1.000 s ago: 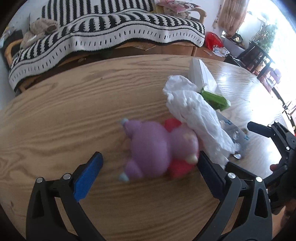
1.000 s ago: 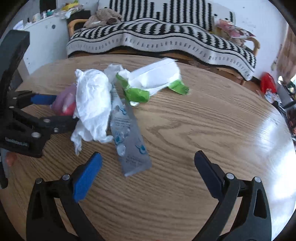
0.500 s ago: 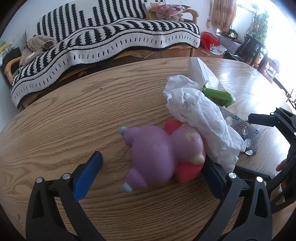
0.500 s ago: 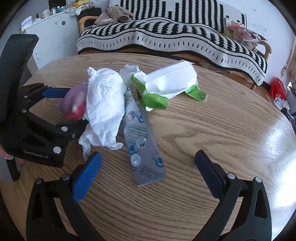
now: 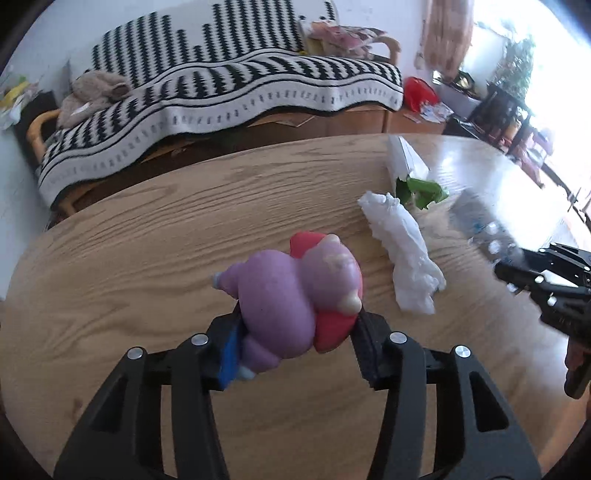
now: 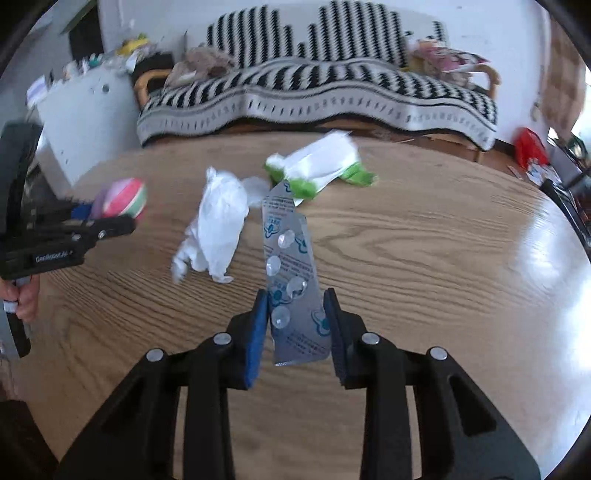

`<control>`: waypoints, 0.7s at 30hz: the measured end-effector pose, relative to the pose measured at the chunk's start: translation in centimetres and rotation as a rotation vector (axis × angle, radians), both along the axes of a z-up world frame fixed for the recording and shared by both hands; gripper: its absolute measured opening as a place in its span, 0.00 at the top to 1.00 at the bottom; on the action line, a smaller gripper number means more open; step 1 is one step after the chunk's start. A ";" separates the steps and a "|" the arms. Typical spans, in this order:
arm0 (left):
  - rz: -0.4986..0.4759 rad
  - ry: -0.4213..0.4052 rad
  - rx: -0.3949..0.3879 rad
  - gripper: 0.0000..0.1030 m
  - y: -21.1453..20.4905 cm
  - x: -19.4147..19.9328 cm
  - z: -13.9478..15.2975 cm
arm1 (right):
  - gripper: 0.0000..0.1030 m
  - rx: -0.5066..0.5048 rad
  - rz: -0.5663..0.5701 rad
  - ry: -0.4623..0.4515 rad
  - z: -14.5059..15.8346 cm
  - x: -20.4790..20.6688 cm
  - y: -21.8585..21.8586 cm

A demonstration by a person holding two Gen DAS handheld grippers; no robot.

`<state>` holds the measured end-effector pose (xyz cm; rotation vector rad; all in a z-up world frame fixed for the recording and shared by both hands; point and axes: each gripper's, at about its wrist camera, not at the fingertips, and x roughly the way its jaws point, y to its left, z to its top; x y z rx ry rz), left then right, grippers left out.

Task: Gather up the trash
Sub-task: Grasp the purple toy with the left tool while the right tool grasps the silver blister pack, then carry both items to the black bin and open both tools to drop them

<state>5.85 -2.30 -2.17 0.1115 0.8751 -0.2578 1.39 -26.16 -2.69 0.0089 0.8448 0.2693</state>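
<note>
Rightward, bare table (image 6: pixel 461 258) spreads to its edge beyond the blister pack (image 6: pixel 295 288).

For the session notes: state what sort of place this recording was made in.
Most likely a home living room. A sofa draped in a black-and-white striped blanket stands behind a round wooden table, a stuffed animal lies on the sofa, and a curtained window lets in daylight.

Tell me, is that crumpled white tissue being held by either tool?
No: the tissue lies loose on the table, while the right gripper has its jaws around the blister pack.
</note>
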 end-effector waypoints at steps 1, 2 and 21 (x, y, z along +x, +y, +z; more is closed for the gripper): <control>0.007 0.002 0.000 0.52 0.4 -0.8 0.6 | 0.70 0.010 -0.007 -0.005 0.5 -0.5 -0.3; 0.009 0.001 0.001 0.52 0.5 -1.3 0.9 | 0.70 0.018 -0.011 -0.011 1.1 -1.0 -0.6; -0.118 -0.105 -0.022 0.52 -5.7 -16.0 11.2 | 0.70 0.184 -0.252 -0.170 11.4 -19.4 -9.1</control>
